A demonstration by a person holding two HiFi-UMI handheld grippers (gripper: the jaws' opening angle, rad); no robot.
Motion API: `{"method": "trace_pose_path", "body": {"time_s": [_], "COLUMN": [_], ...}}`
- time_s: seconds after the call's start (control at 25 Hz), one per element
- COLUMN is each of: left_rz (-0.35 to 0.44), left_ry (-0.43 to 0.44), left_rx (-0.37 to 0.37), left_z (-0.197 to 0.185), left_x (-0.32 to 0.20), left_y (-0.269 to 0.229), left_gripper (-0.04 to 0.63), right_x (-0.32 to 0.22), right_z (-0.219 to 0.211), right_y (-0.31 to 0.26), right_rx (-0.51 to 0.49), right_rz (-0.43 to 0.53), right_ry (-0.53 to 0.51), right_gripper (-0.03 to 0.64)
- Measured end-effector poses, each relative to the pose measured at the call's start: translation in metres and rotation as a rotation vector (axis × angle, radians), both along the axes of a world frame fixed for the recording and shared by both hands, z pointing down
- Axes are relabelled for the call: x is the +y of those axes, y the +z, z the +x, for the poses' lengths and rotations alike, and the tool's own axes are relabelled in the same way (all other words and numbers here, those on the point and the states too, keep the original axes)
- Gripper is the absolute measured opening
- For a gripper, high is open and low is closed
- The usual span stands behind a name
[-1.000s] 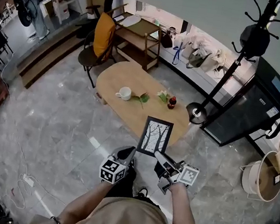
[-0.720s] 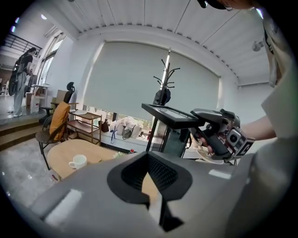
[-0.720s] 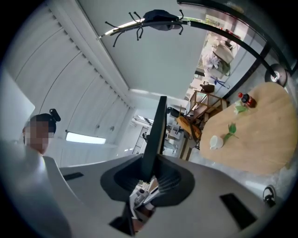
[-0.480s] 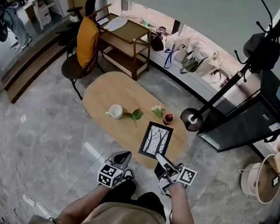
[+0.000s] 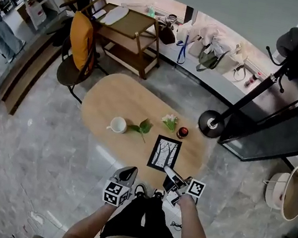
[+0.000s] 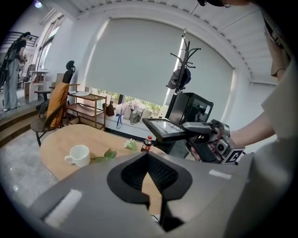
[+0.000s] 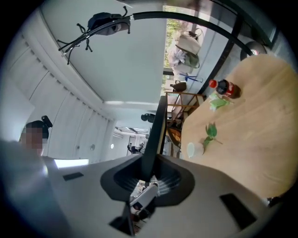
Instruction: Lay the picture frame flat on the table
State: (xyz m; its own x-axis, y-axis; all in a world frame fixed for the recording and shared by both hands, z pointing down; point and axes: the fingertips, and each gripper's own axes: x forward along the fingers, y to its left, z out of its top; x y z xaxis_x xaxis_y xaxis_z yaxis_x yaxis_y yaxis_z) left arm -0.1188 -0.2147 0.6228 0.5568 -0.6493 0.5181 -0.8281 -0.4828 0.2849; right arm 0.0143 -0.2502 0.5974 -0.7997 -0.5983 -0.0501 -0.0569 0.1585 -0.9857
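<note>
The picture frame [image 5: 165,153], black-edged with a print of bare trees, hangs nearly level over the near right end of the oval wooden table [image 5: 113,99]. My right gripper [image 5: 170,173] is shut on its near edge. In the right gripper view the frame [image 7: 156,132] runs edge-on out of the right gripper [image 7: 150,175]. The left gripper view shows the frame [image 6: 164,128] above the tabletop. My left gripper [image 5: 127,172] is held left of the frame, apart from it, its jaws [image 6: 149,173] together and holding nothing.
On the table are a white cup [image 5: 118,125], a green leaf [image 5: 141,126], white flowers [image 5: 169,120] and a small red bottle [image 5: 183,132]. A chair with an orange cushion [image 5: 78,40] stands at the far left. A coat stand base [image 5: 211,123] and a black cabinet [image 5: 281,136] stand to the right.
The frame has tipped from steeply raised to nearly level and moved out over the table. My left gripper, close to its lower left corner before, now sits apart from it.
</note>
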Motion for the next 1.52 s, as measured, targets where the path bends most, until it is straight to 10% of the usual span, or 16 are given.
{"method": "trace_pose_path", "body": {"time_s": [0.6,1.16,1.52], "left_rz": [-0.074,-0.123,-0.113], "left_ry": [-0.016,-0.039,-0.009], "left_rx": [-0.001,-0.002,0.011], "left_z": [0.041,0.043,0.056], "left_x": [-0.058,-0.047,-0.035], "left_y": [0.164,0.205,0.204], "left_gripper": [0.006,0.005,0.006], "right_x": [-0.055,-0.064,-0.058], "right_z": [-0.003,-0.01,0.012], "right_y": [0.239,0.298,0.323], "right_rx": [0.044,0.094,0.393], "right_rz": [-0.157,-0.321,-0.41], "right_ry": [-0.116,-0.127,-0.093], "right_gripper": [0.069,0.069,0.183]}}
